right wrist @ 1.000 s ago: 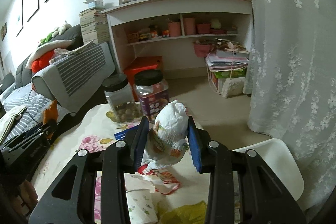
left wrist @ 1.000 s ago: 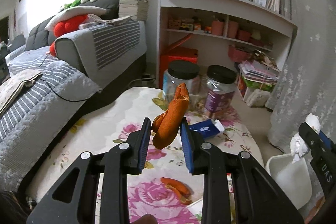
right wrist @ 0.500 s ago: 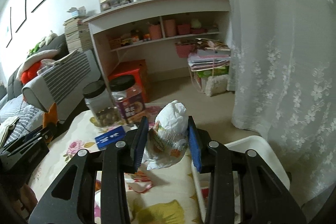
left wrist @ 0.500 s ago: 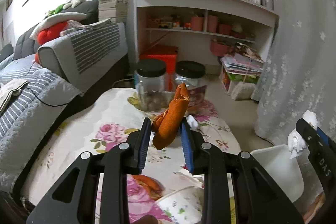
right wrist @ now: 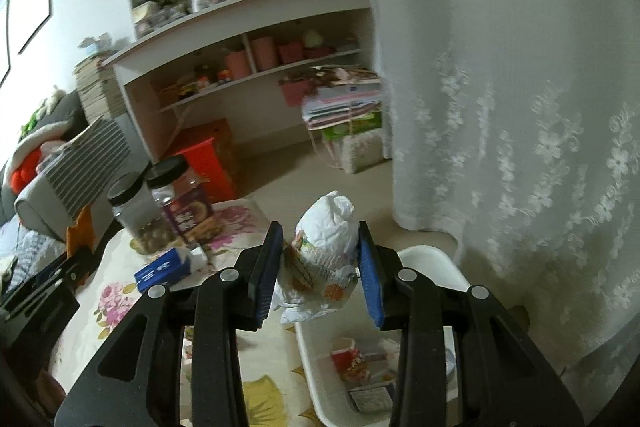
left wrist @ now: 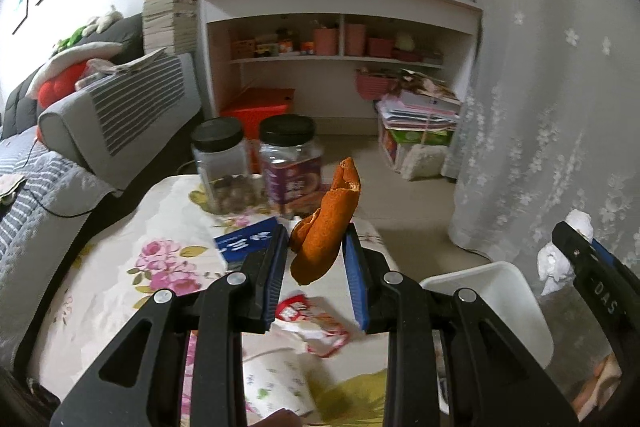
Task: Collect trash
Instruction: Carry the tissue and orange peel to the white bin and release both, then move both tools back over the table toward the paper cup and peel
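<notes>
Trash was already in both our grips: the left gripper [left wrist: 316, 259] pinched a light, limp orange peel [left wrist: 326, 227] mid-strip above the table [left wrist: 132, 227], the right gripper [right wrist: 320, 263] squeezed a soft crumpled wrapper [right wrist: 324, 247] over the white bin [right wrist: 432, 263].

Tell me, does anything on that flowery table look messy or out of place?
Yes. A torn red-and-white wrapper lies crumpled on the floral tablecloth, and a blue box lies flat at an angle beside the two black-lidded jars. The white bin by the table edge already holds scraps. Nothing looks spilled or broken.
</notes>
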Demonstrator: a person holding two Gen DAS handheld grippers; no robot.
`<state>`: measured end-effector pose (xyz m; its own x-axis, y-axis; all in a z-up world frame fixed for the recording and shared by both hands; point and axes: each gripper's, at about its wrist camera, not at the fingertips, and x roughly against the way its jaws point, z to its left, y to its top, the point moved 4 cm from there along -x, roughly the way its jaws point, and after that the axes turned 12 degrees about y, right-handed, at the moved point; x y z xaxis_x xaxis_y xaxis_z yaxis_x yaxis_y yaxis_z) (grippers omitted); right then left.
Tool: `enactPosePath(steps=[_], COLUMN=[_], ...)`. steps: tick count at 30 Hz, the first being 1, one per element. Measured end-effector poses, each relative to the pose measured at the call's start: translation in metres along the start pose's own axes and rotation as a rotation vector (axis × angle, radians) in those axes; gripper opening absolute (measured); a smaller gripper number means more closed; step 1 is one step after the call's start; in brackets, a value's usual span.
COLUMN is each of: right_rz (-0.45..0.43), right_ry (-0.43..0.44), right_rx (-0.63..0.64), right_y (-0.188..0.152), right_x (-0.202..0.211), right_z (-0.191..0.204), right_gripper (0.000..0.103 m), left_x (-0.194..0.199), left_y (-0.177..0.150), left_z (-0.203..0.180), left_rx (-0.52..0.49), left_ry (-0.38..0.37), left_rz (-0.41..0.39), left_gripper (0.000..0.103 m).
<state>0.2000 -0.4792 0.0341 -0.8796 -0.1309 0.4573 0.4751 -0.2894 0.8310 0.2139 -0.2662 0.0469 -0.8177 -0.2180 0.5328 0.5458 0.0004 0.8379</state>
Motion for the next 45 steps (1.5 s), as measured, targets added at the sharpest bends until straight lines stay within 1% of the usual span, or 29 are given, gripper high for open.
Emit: enactPosePath(steps=[3,4,6,9,11,12,14,20,23,30,31,32,34,36,38,39,42,44,45], right_rz=[0.007,0.007,0.003,-0.014,-0.032,-0.043,-0.057,-0.124,-0.162,-0.202,-0.205,-0.209,-0.216,-0.221,-0.216,-0.210,-0.174,-0.134,-0.104], right_ry=[-0.013,-0.020,-0.031,-0.048,-0.058,-0.065,-0.072,-0.113,-0.144,-0.176,-0.182,-0.187,-0.195,-0.204,-0.210,-0.210,-0.203,-0.192,-0.185], right_rx=[-0.045,-0.066,-0.110,-0.158,-0.185,-0.203,-0.228,-0.327,-0.367,-0.455,-0.460,-0.462,-0.463,-0.457,-0.446,-0.441,-0.424,-0.404,-0.386], right_y=[0.002,0.002,0.004,0.007,0.010,0.011,0.013,0.017,0.019,0.017,0.017,0.018,0.018,0.019,0.019,0.019,0.017,0.014,0.012], right_x=[0.002,0.004,0.007,0.014,0.019,0.023,0.028,0.049,0.060,0.077,0.079,0.081,0.084,0.088,0.089,0.087,0.081,0.074,0.069], right_z=[-0.018,-0.023,-0.037,-0.055,-0.064,-0.071,-0.080,-0.110,-0.125,-0.155,-0.158,-0.160,-0.163,-0.165,-0.164,-0.164,-0.160,-0.154,-0.149], right_gripper=[0.036,0.038,0.040,0.051,0.065,0.066,0.075,0.089,0.094,0.096,0.096,0.096,0.096,0.096,0.096,0.096,0.096,0.096,0.096], left_x=[0.006,0.007,0.011,0.015,0.017,0.018,0.020,0.029,0.035,0.046,0.047,0.046,0.046,0.047,0.047,0.047,0.045,0.043,0.042], left_y=[0.000,0.000,0.000,0.000,-0.001,-0.002,-0.003,-0.007,-0.011,-0.017,-0.018,-0.020,-0.020,-0.021,-0.024,-0.025,-0.030,-0.034,-0.035], left_z=[-0.019,-0.024,-0.036,-0.055,-0.065,-0.070,-0.082,-0.119,-0.136,-0.174,-0.179,-0.185,-0.192,-0.197,-0.198,-0.196,-0.190,-0.181,-0.177], left_rx=[-0.024,-0.030,-0.045,-0.064,-0.077,-0.084,-0.100,-0.146,-0.172,-0.226,-0.235,-0.245,-0.251,-0.258,-0.263,-0.261,-0.259,-0.251,-0.244], left_ry=[-0.020,-0.025,-0.038,-0.058,-0.070,-0.075,-0.088,-0.130,-0.157,-0.222,-0.236,-0.251,-0.275,-0.285,-0.291,-0.294,-0.282,-0.265,-0.259], left_rz=[-0.008,-0.010,-0.014,-0.015,-0.014,-0.014,-0.014,-0.009,-0.011,-0.005,0.000,0.010,0.019,0.020,0.028,0.033,0.055,0.074,0.081], left_gripper=[0.029,0.029,0.029,0.029,0.029,0.029,0.029,0.030,0.030,0.031,0.033,0.044,0.061,0.061,0.068,0.070,0.073,0.077,0.078])
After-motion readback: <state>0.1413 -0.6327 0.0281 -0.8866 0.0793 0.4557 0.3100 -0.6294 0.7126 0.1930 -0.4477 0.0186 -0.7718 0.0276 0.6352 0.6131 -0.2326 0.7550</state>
